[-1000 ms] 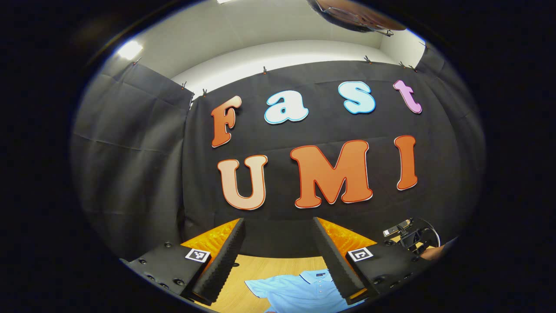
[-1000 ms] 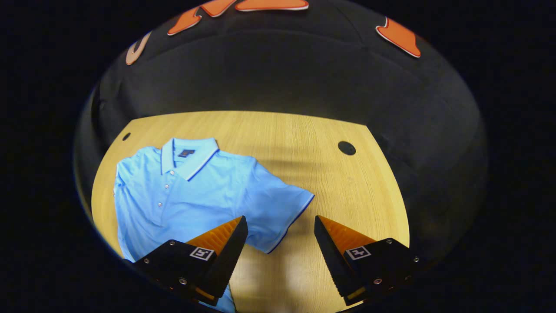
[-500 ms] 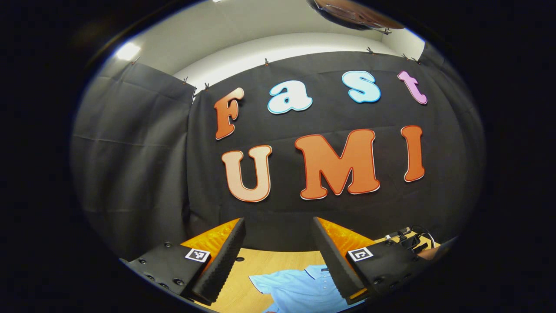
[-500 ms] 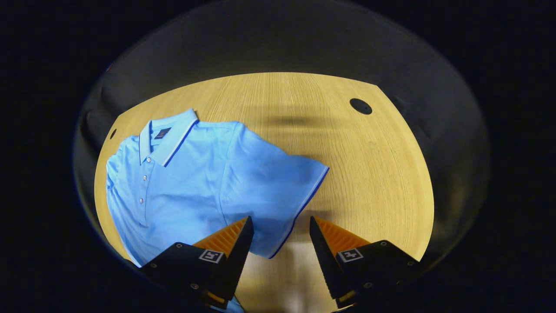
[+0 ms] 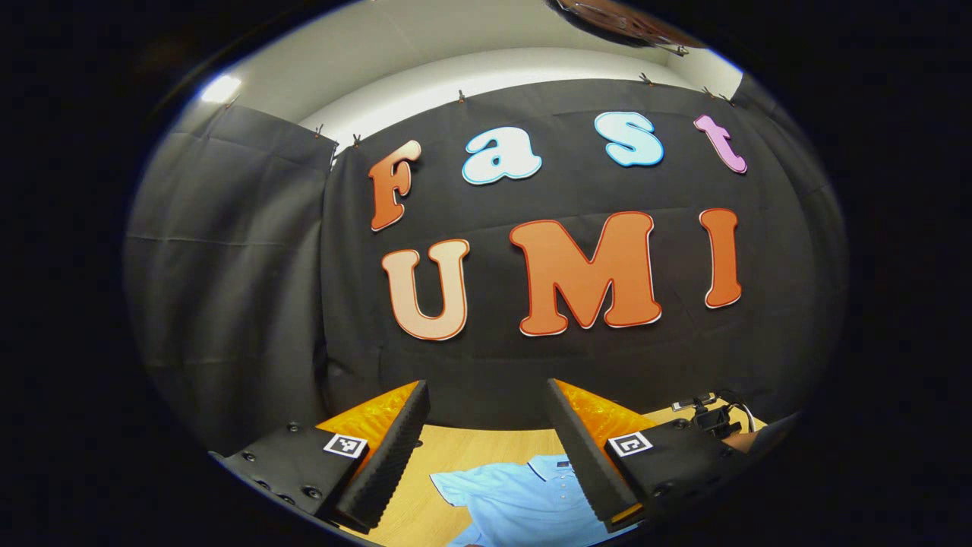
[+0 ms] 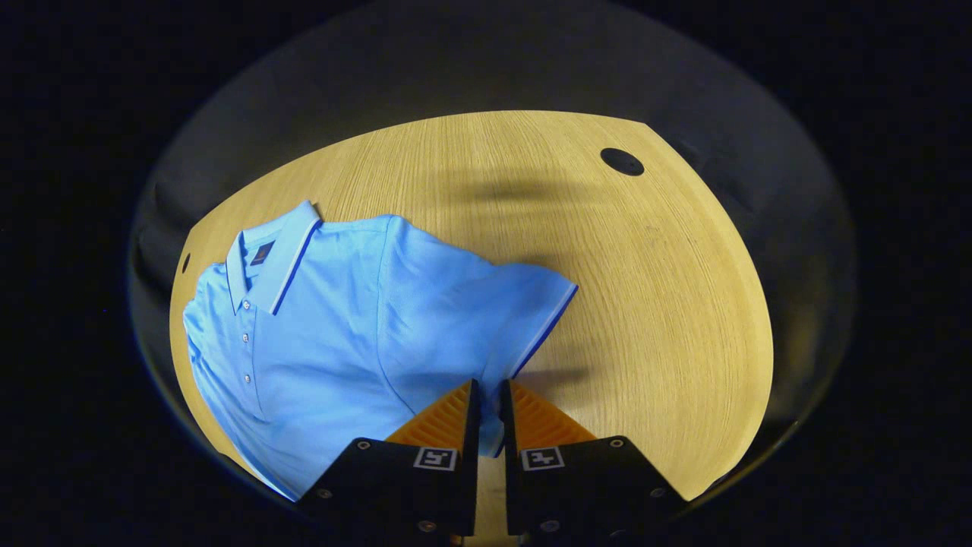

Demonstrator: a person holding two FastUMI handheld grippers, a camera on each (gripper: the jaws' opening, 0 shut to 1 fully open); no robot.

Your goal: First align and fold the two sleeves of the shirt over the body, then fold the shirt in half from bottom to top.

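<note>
Behind right gripper (image 6: pixel 486 403) — sleeve (image 6: pixel 524 304) hem (hidden).

My right gripper (image 6: pixel 486 399) points steeply down with its fingers nearly together, pinching cloth at their tips, while my left gripper (image 5: pixel 486 418) is held up, about level, facing the far side, fingers spread wide and holding nothing.
</note>
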